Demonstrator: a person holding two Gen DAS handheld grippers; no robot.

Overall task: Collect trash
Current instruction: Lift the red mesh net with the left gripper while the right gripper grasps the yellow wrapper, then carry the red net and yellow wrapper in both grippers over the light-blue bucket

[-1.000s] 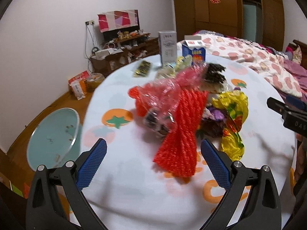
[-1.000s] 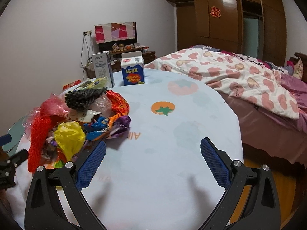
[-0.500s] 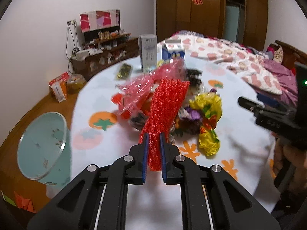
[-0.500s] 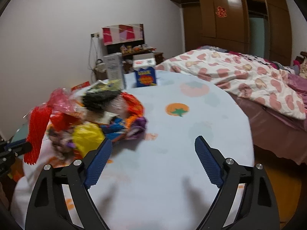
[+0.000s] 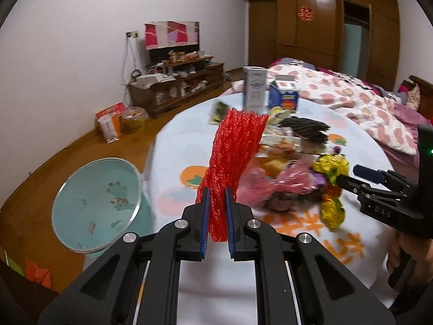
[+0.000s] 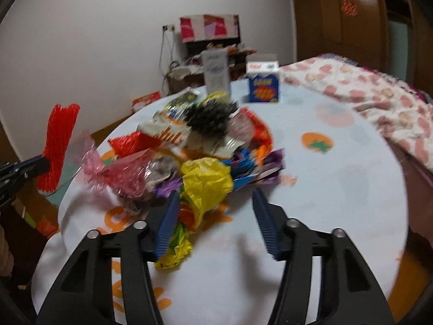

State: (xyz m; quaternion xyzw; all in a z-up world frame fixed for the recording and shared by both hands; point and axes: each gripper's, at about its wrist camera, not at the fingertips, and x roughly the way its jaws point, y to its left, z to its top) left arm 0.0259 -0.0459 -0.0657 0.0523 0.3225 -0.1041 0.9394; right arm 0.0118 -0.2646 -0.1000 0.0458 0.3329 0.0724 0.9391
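Left gripper is clamped on the red foam net, lifted above the table. Right gripper is half-wide and closing, its left finger brushing the yellow wrapper in the trash pile.

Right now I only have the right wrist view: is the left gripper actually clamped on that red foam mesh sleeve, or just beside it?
Observer: Clamped. The left gripper presses both blue pads on the lower end of the red foam mesh sleeve.
Operator: Where's the bin?
Observer: The pale teal bin stands on the floor, left of the cloth-covered table, mouth open.
Operator: My right gripper from that side?
Observer: The right gripper, jaws closing, reaches the crumpled yellow wrapper; contact is unclear.
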